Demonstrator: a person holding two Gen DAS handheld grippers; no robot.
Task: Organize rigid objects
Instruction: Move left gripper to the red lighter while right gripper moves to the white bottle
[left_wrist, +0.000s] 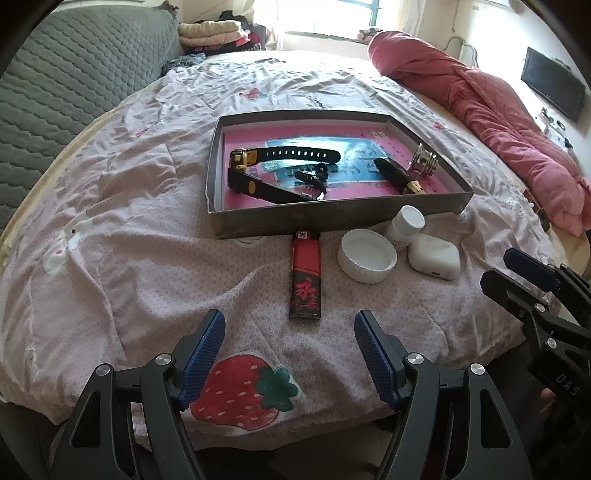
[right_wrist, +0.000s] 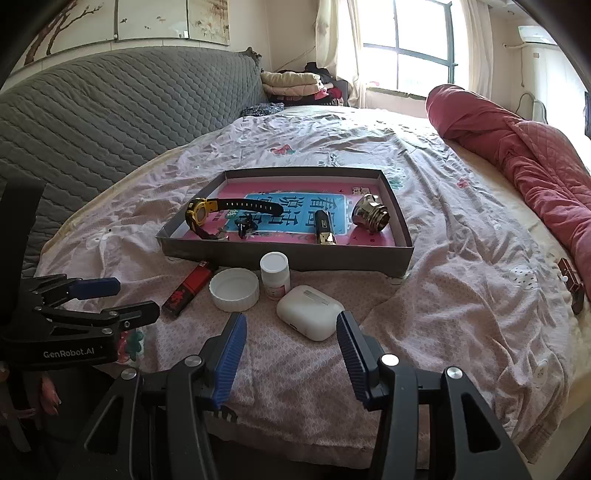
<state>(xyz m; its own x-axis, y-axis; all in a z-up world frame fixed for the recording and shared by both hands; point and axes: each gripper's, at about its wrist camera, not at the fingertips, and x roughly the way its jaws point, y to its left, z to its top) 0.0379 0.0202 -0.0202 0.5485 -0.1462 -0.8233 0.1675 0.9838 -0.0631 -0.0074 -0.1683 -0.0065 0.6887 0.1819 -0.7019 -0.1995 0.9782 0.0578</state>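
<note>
A: Sorting half done, by the look of it. Already in the tray (left_wrist: 325, 221): a yellow-and-black watch (left_wrist: 243, 162), a small black clip-like piece (left_wrist: 314, 177), a black-and-gold stick (left_wrist: 399, 177) and a metal fitting (left_wrist: 424, 164) at the far right.

B: And still out on the bed (left_wrist: 129, 221)?

A: Four pieces, lined up just near of the tray's front wall. From left to right: red lighter (left_wrist: 306, 275), white cap (left_wrist: 367, 260) lying open side up, small white bottle (left_wrist: 404, 223) standing upright, white earbud case (left_wrist: 434, 256).

B: Tools?

A: Left tool (left_wrist: 290, 338) spread wide, nothing between the pads, hanging just near of the lighter and lined up with it. Right tool (right_wrist: 291, 339) parted about halfway, also empty, with the earbud case (right_wrist: 310, 312) right at its tips but not pinched.

B: So between pickups, probably.

A: Likely. Next move, as a guess: either lighter with the left or case with the right.

B: Needs for the lighter?

A: Slim body, lying lengthwise away from the tool. Pads across the narrow width, a push down into soft bedding, then close. Sheet wrinkles worth watching.

B: And the case?

A: Rounded, smooth, apt to slip. A slightly wider spread first, pads low on the flat sides. Then lift over the front wall into bare pink floor near the tray's middle.
</note>
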